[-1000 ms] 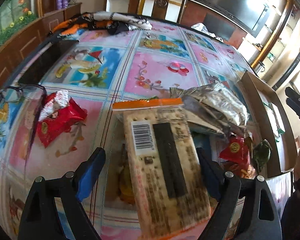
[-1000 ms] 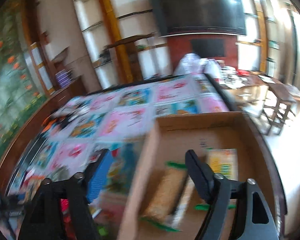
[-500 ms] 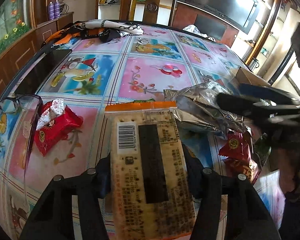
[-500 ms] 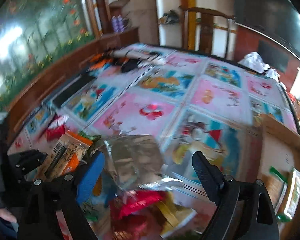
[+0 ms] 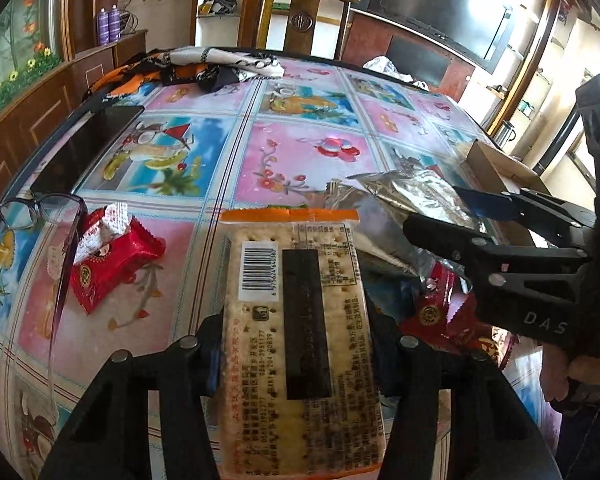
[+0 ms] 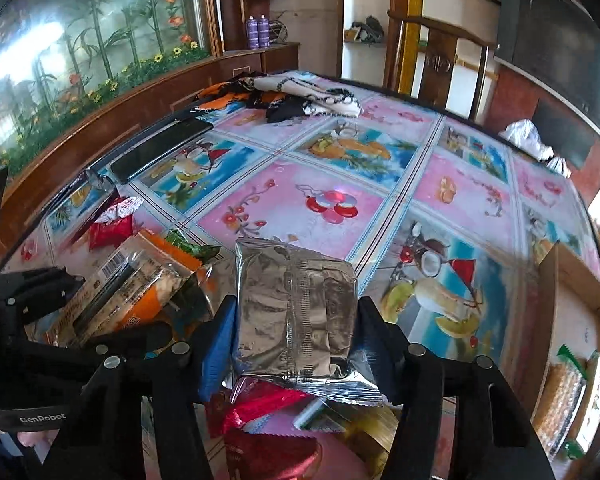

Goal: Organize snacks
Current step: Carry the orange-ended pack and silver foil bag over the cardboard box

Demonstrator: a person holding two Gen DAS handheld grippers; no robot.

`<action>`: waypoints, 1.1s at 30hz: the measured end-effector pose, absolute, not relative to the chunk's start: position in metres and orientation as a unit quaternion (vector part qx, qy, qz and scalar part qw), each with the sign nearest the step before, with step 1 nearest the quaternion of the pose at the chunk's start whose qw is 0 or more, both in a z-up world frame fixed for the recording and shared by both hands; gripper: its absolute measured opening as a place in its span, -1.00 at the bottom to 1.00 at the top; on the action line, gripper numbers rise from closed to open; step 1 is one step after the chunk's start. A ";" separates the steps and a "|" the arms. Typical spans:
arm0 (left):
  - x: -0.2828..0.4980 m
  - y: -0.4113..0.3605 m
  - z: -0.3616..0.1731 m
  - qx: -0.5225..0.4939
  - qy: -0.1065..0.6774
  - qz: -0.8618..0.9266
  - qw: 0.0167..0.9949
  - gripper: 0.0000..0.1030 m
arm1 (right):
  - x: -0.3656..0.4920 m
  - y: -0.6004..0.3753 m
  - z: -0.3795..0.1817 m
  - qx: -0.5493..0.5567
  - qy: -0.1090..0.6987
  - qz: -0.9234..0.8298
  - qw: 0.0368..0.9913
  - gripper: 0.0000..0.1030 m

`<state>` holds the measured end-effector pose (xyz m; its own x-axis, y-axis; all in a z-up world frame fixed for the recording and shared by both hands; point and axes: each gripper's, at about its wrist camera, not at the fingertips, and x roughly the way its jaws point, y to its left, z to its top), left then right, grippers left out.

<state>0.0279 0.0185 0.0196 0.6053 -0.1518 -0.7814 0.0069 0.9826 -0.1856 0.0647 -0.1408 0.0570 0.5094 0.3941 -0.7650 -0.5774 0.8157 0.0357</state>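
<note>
A long cracker packet (image 5: 296, 264) with orange ends lies lengthwise between the pads of my left gripper (image 5: 296, 320). Its jaws are closing and press on the packet's two long sides. A silver foil packet (image 6: 296, 288) sits between the pads of my right gripper (image 6: 292, 320), whose jaws are closing and touch both of its sides. In the left wrist view the right gripper (image 5: 432, 208) reaches in from the right onto that foil packet (image 5: 412, 192). Red snack packets (image 6: 268, 404) lie under the foil packet. The cracker packet (image 6: 132, 280) appears at the left of the right wrist view.
An open cardboard box (image 6: 552, 292) stands at the table's right edge with green-ended cracker packets (image 6: 568, 396) inside. A red packet (image 5: 112, 256), glasses (image 5: 40, 208) and a black phone (image 5: 88, 144) lie at the left. Crumpled clothes (image 5: 204, 64) lie at the far end, before a wooden chair.
The left jaws closed from wide onto the cracker packet. The right gripper swung from over the cardboard box to the snack pile, and its jaws closed on the silver foil packet.
</note>
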 end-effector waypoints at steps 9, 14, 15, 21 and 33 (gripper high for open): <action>0.025 0.021 0.026 -0.083 0.417 -0.032 0.905 0.02 | 0.063 -0.169 0.083 -0.036 0.375 0.257 0.890 0.23; 0.026 0.022 0.026 -0.084 0.417 -0.030 0.905 0.01 | 0.062 -0.177 0.085 -0.013 0.378 0.254 0.890 0.23; 0.025 0.021 0.027 -0.084 0.415 -0.029 0.906 0.01 | 0.061 -0.177 0.085 -0.011 0.378 0.254 0.890 0.23; 0.022 0.021 0.030 -0.079 0.406 -0.026 0.910 0.01 | 0.059 -0.187 0.088 0.002 0.376 0.247 0.893 0.23; 0.008 0.010 0.044 -0.032 0.358 0.008 0.933 0.01 | 0.058 -0.205 0.088 0.026 0.376 0.233 0.896 0.23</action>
